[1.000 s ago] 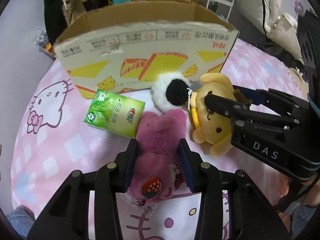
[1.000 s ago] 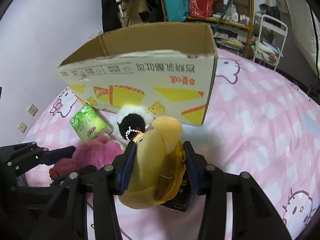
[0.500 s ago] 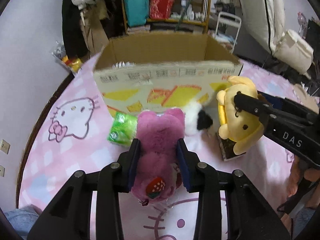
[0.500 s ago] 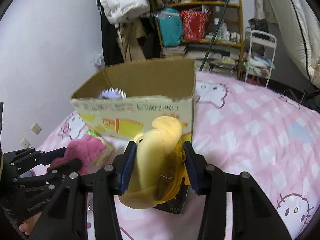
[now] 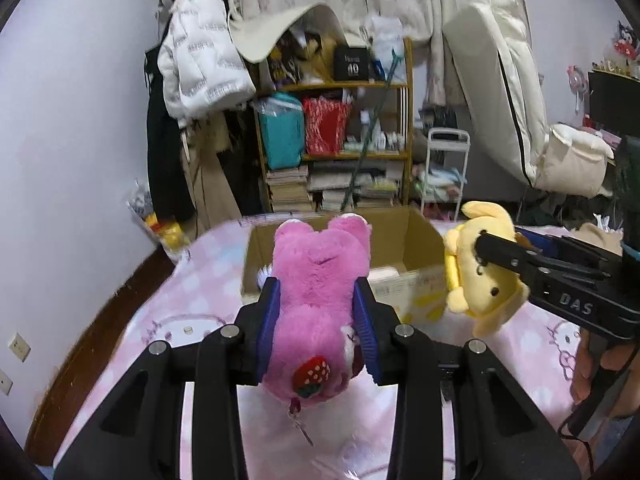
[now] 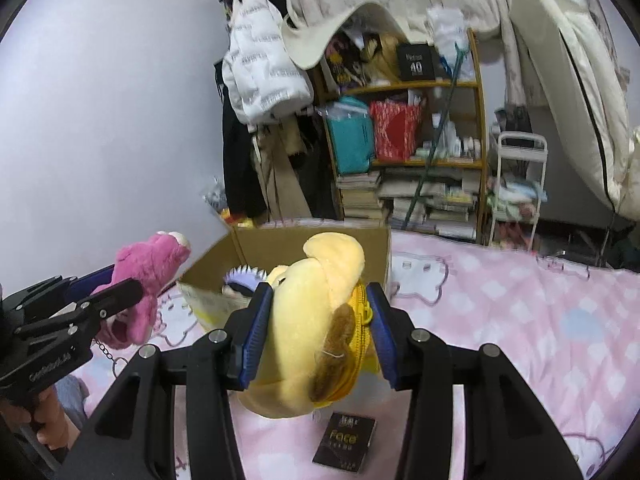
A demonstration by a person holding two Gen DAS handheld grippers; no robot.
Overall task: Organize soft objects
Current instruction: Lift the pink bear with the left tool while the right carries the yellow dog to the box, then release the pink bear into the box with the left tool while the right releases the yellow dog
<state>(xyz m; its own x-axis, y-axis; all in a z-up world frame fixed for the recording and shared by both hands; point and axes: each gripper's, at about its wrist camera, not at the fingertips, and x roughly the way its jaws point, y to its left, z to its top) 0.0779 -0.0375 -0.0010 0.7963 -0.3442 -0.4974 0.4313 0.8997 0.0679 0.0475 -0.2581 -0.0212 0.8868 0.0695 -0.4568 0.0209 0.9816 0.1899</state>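
Observation:
My left gripper (image 5: 316, 320) is shut on a pink plush bear (image 5: 320, 276) with a strawberry patch and holds it raised in front of the open cardboard box (image 5: 416, 236). My right gripper (image 6: 316, 332) is shut on a yellow plush dog (image 6: 316, 320) and holds it raised before the same box (image 6: 280, 246). The yellow dog also shows at the right of the left wrist view (image 5: 484, 268). The pink bear also shows at the left of the right wrist view (image 6: 148, 268). A purple-and-white soft item (image 6: 244, 276) lies inside the box.
The pink Hello Kitty bedspread (image 6: 520, 320) lies under both grippers. A small black "FACE" box (image 6: 346, 442) lies on it below the yellow dog. A cluttered bookshelf (image 5: 340, 152), hanging coats (image 5: 192, 80) and a white cart (image 6: 520, 184) stand behind the bed.
Both grippers have lifted their plush toys off the bedspread and now hold them high, level with the box's open top. The green packet and black-and-white pom-pom have dropped out of view.

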